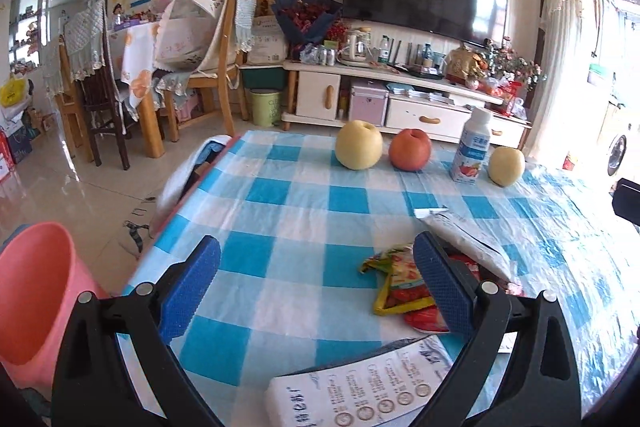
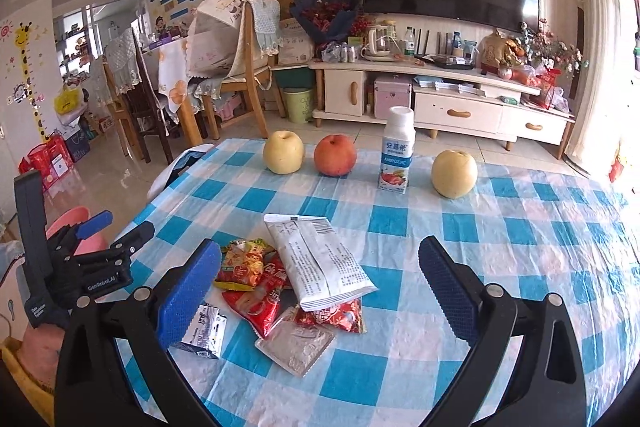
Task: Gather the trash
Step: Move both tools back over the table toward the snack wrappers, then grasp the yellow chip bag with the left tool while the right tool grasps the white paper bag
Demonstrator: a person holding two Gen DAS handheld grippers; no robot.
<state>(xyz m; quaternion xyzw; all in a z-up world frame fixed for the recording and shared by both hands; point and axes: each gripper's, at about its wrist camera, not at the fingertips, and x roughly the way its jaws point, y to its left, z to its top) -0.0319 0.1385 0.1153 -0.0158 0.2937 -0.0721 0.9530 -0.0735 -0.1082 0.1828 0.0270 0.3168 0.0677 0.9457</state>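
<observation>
From the left wrist view, the left gripper (image 1: 316, 267) hung over the near edge of the checked tablecloth (image 1: 304, 203), jaws spread wide and holding nothing. Right beside its right-hand finger lay the trash: a yellow-and-red snack wrapper (image 1: 394, 277), and behind it a white packet (image 1: 468, 241) partly hidden by the blue pad. A printed white sachet (image 1: 372, 383) sat low in the frame between the gripper's arms, possibly touching the frame, though the view was too close to tell. Off the table's left edge stood a pink bin (image 1: 34, 291), lower than the tabletop. At the far side sat a pale apple (image 1: 359, 145), a red apple (image 1: 411, 149), a yoghurt bottle (image 1: 472, 151) and a second pale apple (image 1: 507, 165) in a row.

Over to the right wrist view: the right gripper (image 2: 320, 275) was also wide open, empty, poised above the trash heap. The white packet (image 2: 320, 267) lay on top of red wrappers (image 2: 256, 307), with a silver foil sachet (image 2: 296, 345) nearest the camera and a small foil carton (image 2: 206, 331) just beside the left-hand finger. The left gripper (image 2: 120, 231) showed at the far left, open, over the table's edge, with the pink bin (image 2: 76, 217) behind it. The fruit and yoghurt bottle (image 2: 396, 155) stood well apart from the heap.
</observation>
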